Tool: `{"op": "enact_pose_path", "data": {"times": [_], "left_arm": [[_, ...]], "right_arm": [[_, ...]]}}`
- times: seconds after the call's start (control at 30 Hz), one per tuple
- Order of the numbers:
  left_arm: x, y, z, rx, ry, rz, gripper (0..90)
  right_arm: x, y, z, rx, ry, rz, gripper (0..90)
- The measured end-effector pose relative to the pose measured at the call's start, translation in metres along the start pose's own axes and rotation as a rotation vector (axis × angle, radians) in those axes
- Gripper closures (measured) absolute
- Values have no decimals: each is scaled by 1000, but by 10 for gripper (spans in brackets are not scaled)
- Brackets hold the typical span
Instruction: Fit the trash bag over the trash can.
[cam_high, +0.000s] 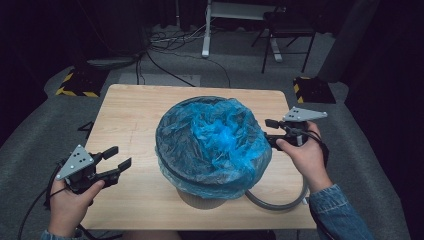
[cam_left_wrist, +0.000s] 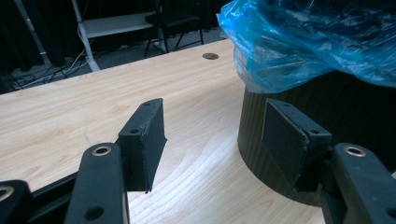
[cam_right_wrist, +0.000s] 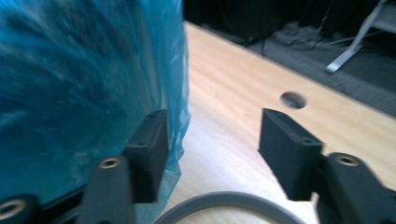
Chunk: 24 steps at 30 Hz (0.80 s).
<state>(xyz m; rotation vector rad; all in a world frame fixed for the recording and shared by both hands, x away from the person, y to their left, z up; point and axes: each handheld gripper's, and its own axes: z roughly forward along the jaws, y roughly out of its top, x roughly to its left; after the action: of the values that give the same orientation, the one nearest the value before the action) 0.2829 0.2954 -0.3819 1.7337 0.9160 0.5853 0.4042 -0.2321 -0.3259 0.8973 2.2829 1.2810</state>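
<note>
A dark round bin (cam_high: 200, 186) stands mid-table, lined with a crumpled blue plastic bag (cam_high: 212, 142) that hangs over its rim. My left gripper (cam_high: 119, 157) is open at the table's front left, a short way from the bin. In the left gripper view the gripper (cam_left_wrist: 215, 126) points past the bin's ribbed wall (cam_left_wrist: 261, 116), under the blue bag (cam_left_wrist: 317, 37). My right gripper (cam_high: 271, 133) is open at the bin's right side. In the right gripper view the gripper (cam_right_wrist: 212, 135) has its left jaw against the bag's hanging edge (cam_right_wrist: 180, 116); nothing is pinched.
A grey ring (cam_high: 275, 204) lies on the wooden table (cam_high: 130, 115) at the bin's front right, also seen as a grey arc (cam_right_wrist: 224, 199) below my right jaws. The tabletop has a cable hole (cam_right_wrist: 293, 99). Behind the table stand a chair (cam_high: 285, 30) and floor cables (cam_high: 165, 40).
</note>
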Motion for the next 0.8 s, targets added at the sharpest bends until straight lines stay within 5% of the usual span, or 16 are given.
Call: {"op": "enact_pose_path", "data": {"times": [0.3, 0.53, 0.8], "left_arm": [[5, -4, 6, 18, 12, 15, 389], [-8, 6, 21, -6, -83, 28, 388], [-29, 28, 24, -60, -188, 55, 379]], "right_arm": [[4, 9, -48, -92, -29, 5, 361], [24, 20, -85, -146, -12, -19, 338], [48, -1, -85, -100, 48, -35, 254]]}}
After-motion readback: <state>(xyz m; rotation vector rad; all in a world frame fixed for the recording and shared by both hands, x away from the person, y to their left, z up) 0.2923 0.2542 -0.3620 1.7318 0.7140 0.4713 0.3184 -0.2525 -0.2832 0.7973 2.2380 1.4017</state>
